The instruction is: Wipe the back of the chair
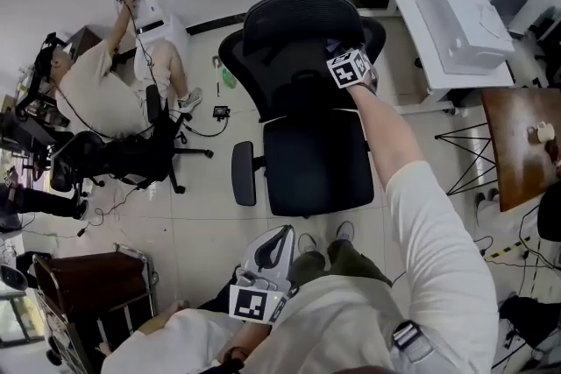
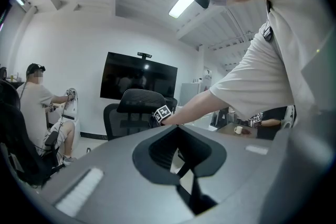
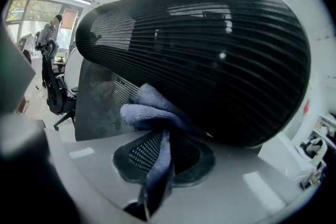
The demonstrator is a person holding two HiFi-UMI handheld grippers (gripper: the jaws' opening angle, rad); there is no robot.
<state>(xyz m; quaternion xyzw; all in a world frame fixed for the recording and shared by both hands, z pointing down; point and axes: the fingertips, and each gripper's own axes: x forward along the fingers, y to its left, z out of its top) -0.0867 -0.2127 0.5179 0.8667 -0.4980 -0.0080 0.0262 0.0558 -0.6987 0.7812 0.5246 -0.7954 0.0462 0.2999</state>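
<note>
My right claw clamps the cloth, chair back straight ahead; left claw closed, empty, farther off

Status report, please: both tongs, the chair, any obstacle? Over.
Right tongs shut on blue cloth, at chair back under headrest. Left tongs shut, empty, held low. No obstacle at the chair.

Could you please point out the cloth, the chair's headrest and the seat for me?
cloth (image 3: 149,112), right gripper view, bunched blue fold.
headrest (image 3: 210,55), right gripper view, ribbed mesh face.
seat (image 1: 317,164), head view, cushion middle.
</note>
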